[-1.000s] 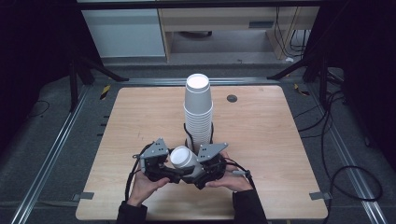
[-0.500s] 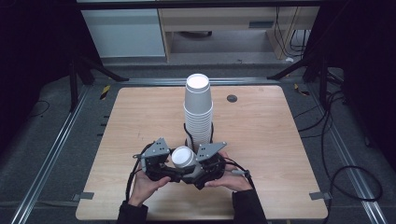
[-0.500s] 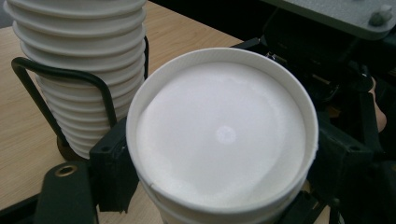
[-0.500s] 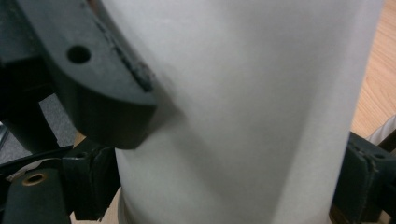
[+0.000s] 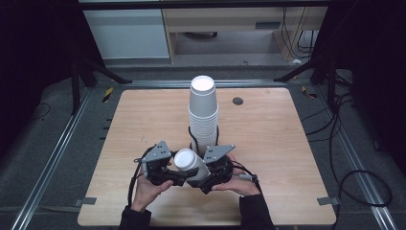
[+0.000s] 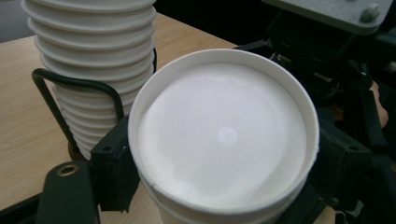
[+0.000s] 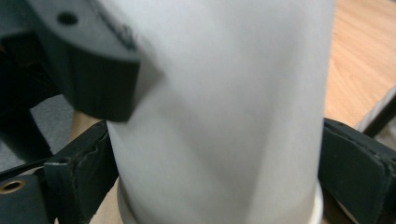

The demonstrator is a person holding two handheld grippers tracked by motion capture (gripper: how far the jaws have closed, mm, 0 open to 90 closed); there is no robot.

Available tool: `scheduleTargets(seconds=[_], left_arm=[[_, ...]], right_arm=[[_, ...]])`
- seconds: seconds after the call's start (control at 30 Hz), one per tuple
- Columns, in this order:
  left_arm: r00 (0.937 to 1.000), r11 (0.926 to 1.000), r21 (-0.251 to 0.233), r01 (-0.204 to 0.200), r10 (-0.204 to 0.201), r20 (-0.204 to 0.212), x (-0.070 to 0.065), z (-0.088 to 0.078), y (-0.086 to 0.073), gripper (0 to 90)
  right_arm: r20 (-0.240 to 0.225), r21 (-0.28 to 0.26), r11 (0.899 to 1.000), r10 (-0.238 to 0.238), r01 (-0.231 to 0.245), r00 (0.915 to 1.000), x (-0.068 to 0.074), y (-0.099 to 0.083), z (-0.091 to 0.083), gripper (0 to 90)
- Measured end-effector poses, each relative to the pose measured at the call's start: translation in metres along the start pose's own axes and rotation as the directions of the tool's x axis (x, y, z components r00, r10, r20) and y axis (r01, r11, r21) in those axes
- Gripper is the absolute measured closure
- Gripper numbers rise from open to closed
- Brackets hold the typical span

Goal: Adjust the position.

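A tall stack of white paper cups stands upside down in a black wire holder at the middle of the wooden table. Just in front of it a single white cup is held tilted above the table between both grippers. My left gripper is shut on the cup near its closed base, which faces that camera. My right gripper is shut on the cup's wall near the rim, a jaw on each side. The stack rises just behind the held cup.
A small black round disc sits in the tabletop behind the stack to the right. Metal rails run along the floor at both sides. Cables lie on the floor at the right. A cabinet stands beyond the table.
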State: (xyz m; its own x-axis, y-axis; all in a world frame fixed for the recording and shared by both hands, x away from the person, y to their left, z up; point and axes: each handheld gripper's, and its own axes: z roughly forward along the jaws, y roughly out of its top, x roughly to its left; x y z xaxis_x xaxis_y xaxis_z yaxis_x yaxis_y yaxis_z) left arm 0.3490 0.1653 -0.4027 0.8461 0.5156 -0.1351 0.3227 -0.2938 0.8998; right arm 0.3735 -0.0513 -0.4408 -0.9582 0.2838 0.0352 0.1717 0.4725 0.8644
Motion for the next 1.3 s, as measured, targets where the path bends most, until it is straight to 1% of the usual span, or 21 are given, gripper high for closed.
scheduleTargets(seconds=[0.03,0.2,0.23,0.27,0.3,0.33,0.37,0.4,0.43,0.47,0.5,0.57,0.67,0.7,0.9,0.93,0.97,1.0,1.13,1.2,1.3], left_arm=[[0.9998,1.0000,-0.001,0.002,-0.002,-0.018,0.002,-0.002,0.000,21.5],[0.9992,0.9997,-0.022,0.010,-0.011,-0.038,0.007,-0.010,-0.001,21.5],[0.9989,0.9994,-0.031,0.015,-0.016,-0.044,0.008,-0.012,-0.002,21.5],[0.9985,0.9991,-0.038,0.019,-0.021,-0.050,0.010,-0.014,-0.002,21.5],[0.9978,0.9979,-0.058,0.028,-0.032,-0.058,0.013,-0.018,-0.004,21.4],[0.9978,0.9979,-0.058,0.028,-0.032,-0.058,0.013,-0.018,-0.004,21.4],[0.9973,0.9965,-0.077,0.034,-0.038,-0.062,0.014,-0.022,-0.005,21.4],[0.9973,0.9965,-0.077,0.034,-0.038,-0.062,0.014,-0.022,-0.005,21.4],[0.9969,0.9946,-0.096,0.039,-0.045,-0.064,0.015,-0.024,-0.007,21.4],[0.9969,0.9946,-0.096,0.039,-0.045,-0.064,0.015,-0.024,-0.007,21.4],[0.9970,0.9926,-0.113,0.043,-0.050,-0.060,0.015,-0.025,-0.008,21.4],[0.9969,0.9916,-0.121,0.045,-0.052,-0.059,0.015,-0.025,-0.008,21.4],[0.9974,0.9885,-0.142,0.052,-0.058,-0.043,0.014,-0.024,-0.009,21.4],[0.9977,0.9874,-0.150,0.051,-0.057,-0.035,0.013,-0.023,-0.010,21.4],[0.9987,0.9861,-0.159,0.048,-0.050,-0.012,0.010,-0.017,-0.010,21.4],[0.9987,0.9855,-0.162,0.050,-0.051,-0.005,0.009,-0.016,-0.010,21.4],[0.9985,0.9835,-0.173,0.054,-0.053,0.014,0.008,-0.014,-0.010,21.4],[0.9985,0.9835,-0.173,0.054,-0.053,0.014,0.008,-0.014,-0.010,21.4],[0.9979,0.9815,-0.183,0.056,-0.049,0.044,0.005,-0.008,-0.009,21.4],[0.9978,0.9811,-0.185,0.055,-0.047,0.046,0.005,-0.008,-0.009,21.4],[0.9962,0.9792,-0.195,0.057,-0.043,0.076,0.003,-0.006,-0.010,21.4]], right_arm=[[0.010,-0.004,1.000,-0.003,0.003,0.9999,0.000,0.001,-0.002,5.6],[0.022,-0.017,1.000,0.003,-0.002,0.9998,0.000,0.002,-0.008,5.3],[0.030,-0.019,1.000,0.007,-0.006,0.9995,-0.001,0.002,-0.012,5.2],[0.030,-0.019,1.000,0.007,-0.006,0.9995,-0.001,0.002,-0.012,5.2],[0.040,-0.020,1.000,0.014,-0.013,0.9991,-0.002,0.001,-0.016,4.8],[0.046,-0.022,1.000,0.020,-0.019,0.9987,-0.002,0.000,-0.019,4.9],[0.049,-0.023,0.999,0.028,-0.027,0.9984,-0.003,-0.001,-0.021,4.8],[0.049,-0.023,0.999,0.028,-0.027,0.9984,-0.003,-0.001,-0.021,4.8],[0.063,-0.033,0.999,0.041,-0.039,0.9972,-0.004,-0.004,-0.025,4.8],[0.063,-0.033,0.999,0.041,-0.039,0.9972,-0.004,-0.004,-0.025,4.8],[0.064,-0.046,0.998,0.056,-0.053,0.9963,-0.005,-0.007,-0.028,4.8],[0.069,-0.047,0.997,0.061,-0.057,0.9957,-0.005,-0.008,-0.030,4.7],[0.069,-0.055,0.996,0.073,-0.070,0.9949,-0.005,-0.013,-0.032,4.5],[0.061,-0.063,0.995,0.083,-0.079,0.9947,-0.005,-0.015,-0.032,4.5],[0.052,-0.069,0.993,0.099,-0.096,0.9937,-0.004,-0.022,-0.030,4.4],[0.045,-0.065,0.993,0.102,-0.099,0.9937,-0.004,-0.023,-0.030,4.2],[0.032,-0.069,0.992,0.104,-0.102,0.9940,-0.003,-0.023,-0.028,4.0],[0.032,-0.069,0.992,0.104,-0.102,0.9940,-0.003,-0.023,-0.028,4.0],[0.005,-0.083,0.991,0.108,-0.107,0.9941,-0.002,-0.024,-0.026,3.9],[0.003,-0.085,0.991,0.108,-0.108,0.9941,-0.002,-0.024,-0.026,3.8],[-0.012,-0.095,0.989,0.114,-0.115,0.9934,-0.002,-0.024,-0.026,3.8]])
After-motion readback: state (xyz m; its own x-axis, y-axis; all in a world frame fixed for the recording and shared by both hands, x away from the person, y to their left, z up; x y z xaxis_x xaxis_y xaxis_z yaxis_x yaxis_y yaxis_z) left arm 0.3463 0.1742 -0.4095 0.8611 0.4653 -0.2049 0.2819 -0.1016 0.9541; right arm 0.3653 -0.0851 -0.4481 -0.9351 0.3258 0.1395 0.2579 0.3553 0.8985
